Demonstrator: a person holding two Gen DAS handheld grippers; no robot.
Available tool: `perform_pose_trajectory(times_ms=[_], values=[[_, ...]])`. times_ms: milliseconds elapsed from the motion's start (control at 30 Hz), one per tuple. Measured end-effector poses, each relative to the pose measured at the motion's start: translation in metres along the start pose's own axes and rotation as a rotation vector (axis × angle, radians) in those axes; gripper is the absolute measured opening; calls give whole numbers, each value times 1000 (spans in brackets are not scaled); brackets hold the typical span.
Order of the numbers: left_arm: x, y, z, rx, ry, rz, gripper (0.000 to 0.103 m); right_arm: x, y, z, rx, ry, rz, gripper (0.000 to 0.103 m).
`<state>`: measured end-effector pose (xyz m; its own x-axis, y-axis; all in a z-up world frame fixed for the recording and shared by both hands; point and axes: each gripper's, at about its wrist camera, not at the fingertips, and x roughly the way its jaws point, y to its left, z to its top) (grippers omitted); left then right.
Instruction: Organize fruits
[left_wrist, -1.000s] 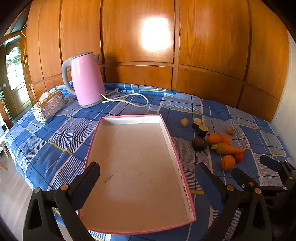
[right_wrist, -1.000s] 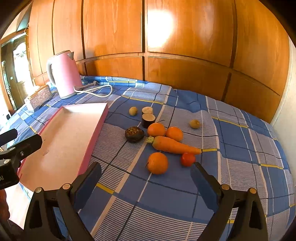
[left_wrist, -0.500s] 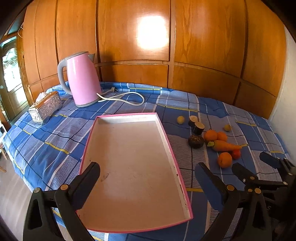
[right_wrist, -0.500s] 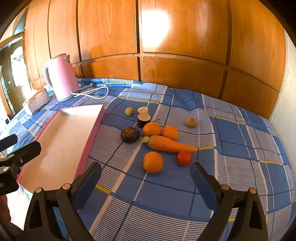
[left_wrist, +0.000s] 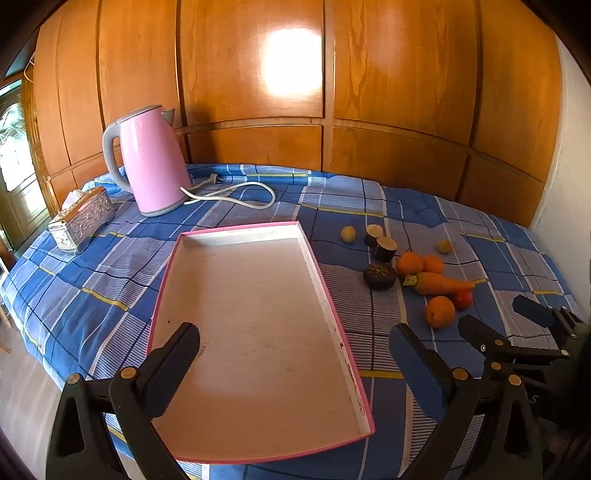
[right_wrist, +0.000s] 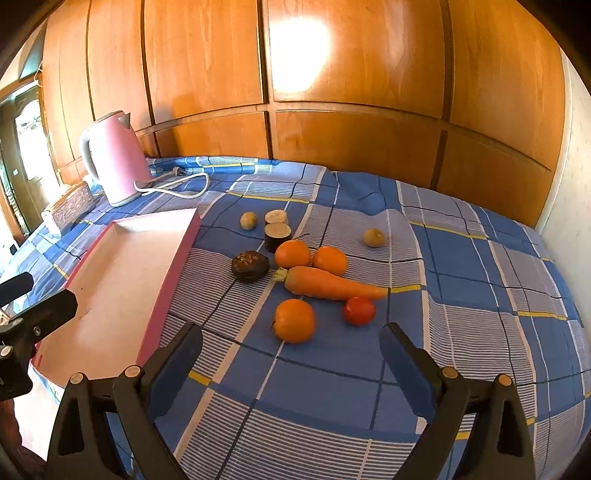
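A pink-rimmed white tray (left_wrist: 334, 325) (right_wrist: 177, 258) lies empty on the blue checked cloth. To its right lie three oranges (right_wrist: 294, 319) (left_wrist: 439, 311), a carrot (right_wrist: 328, 284) (left_wrist: 437, 283), a small red tomato (right_wrist: 359, 310), a dark passion fruit half (right_wrist: 250, 266) (left_wrist: 379, 275), two dark cut pieces (right_wrist: 277, 236) and two small yellowish fruits (right_wrist: 373, 237). My left gripper (left_wrist: 293, 354) is open and empty above the tray's near half. My right gripper (right_wrist: 290, 352) is open and empty just in front of the nearest orange.
A pink kettle (left_wrist: 151, 162) (right_wrist: 110, 164) with a white cord (left_wrist: 236, 195) stands at the back left. A silver tissue box (left_wrist: 81, 218) sits near the left edge. Wooden panels (left_wrist: 369, 110) close off the back. The table's left edge drops to the floor.
Both grippers have drawn back and risen slightly, so the tray and fruits look smaller and farther. Both stay open; nothing on the cloth has moved.
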<state>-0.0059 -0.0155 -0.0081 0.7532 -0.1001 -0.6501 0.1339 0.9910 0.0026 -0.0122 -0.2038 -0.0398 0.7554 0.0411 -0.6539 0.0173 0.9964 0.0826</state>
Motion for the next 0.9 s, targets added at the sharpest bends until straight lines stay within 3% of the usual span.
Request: perform_pose_trajectory(times_ms=[633,733,767,833,900], values=[[4,-18,3,50,16,-58,103,7,-23,-3,56,21,-16,95],[7,-24,4,76,31,-99,102,11,-32,-4,76,35,-18,86],[8,-26,5,81,38,-116,97,12,-34,-4,81,39,-22,81],[14,-31,7,99,72,-164,85,16,-44,-6,104,57,-26,68],[20,-36,10,107,104,-205,76,19,-54,-7,136,80,-31,47]])
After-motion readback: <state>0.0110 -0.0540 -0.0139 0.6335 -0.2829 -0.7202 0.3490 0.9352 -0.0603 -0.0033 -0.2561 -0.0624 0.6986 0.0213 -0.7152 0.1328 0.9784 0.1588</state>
